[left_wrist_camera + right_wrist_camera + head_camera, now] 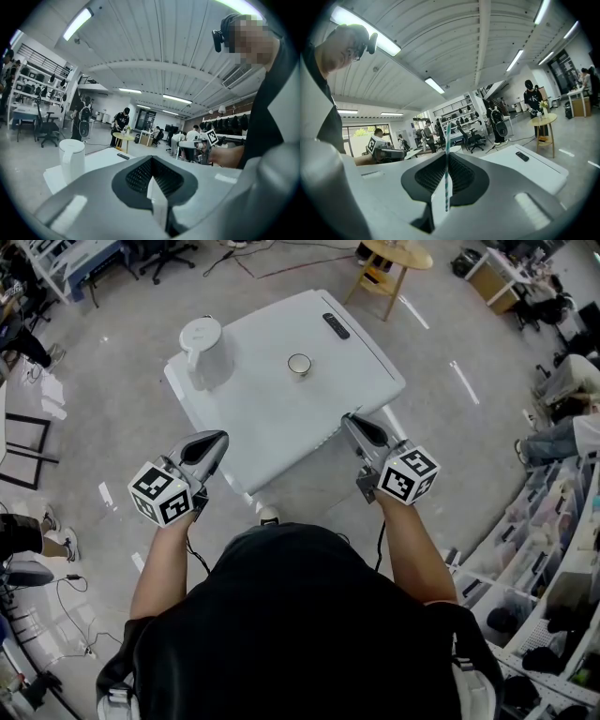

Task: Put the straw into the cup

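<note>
While my right gripper (353,422) pinches the striped straw (447,164) upright, right of centre, the small cup (299,364) stands open on the white table (272,418) in mid-upper frame, between a white kettle (204,351) and a black remote (336,325). I see my left gripper (219,439) pressed together.

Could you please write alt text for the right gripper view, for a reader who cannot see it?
The right gripper is shut on a striped straw that stands upright between its jaws. Beyond lie a white table with a black remote and a workshop.
</note>
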The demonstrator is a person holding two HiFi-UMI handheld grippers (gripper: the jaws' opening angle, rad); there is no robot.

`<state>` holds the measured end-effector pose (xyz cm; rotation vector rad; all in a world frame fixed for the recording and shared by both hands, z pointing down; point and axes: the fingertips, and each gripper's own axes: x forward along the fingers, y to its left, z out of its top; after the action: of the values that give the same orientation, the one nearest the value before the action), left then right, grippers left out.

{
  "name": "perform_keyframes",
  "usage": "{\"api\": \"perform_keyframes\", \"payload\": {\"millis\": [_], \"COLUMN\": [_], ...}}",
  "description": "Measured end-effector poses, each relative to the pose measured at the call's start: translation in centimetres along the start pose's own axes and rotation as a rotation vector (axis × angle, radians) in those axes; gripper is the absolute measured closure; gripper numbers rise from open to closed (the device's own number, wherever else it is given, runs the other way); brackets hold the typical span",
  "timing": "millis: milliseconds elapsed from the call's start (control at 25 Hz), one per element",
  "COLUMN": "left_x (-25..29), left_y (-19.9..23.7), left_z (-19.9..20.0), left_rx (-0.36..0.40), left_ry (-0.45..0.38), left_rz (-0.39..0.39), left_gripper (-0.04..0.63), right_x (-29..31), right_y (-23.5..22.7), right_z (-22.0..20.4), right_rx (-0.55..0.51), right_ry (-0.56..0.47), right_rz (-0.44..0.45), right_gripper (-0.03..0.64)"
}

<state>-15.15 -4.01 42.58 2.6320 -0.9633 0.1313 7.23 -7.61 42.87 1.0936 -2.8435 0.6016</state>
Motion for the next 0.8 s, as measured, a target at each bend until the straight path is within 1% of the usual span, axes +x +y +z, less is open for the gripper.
{"api": "perform_keyframes", "payload": {"millis": [200,480,800], "left_x": [-0.4,-1.2,-1.7], "left_y": [0.9,3.0,3.6], "left_z": [1.1,2.1,3.0], "left_rx": [0.011,0.019,0.037], "left_ry": [-0.023,-0.034,-0.035], "left_rz": [-0.005,-0.01,-0.026], "left_gripper": [0.595,0.595,0.595], "right_x": [0.8,2.6,3.1], "right_y": [0.1,0.5,1.1], "right_z": [1.0,2.6,3.3], "right_rx": [-0.009,-0.037,-0.036], "right_ry": [-0.012,-0.027,-0.052], "right_rz": [-0.009,-0.017,-0.03], "right_gripper": [0.568,0.568,0.568]}}
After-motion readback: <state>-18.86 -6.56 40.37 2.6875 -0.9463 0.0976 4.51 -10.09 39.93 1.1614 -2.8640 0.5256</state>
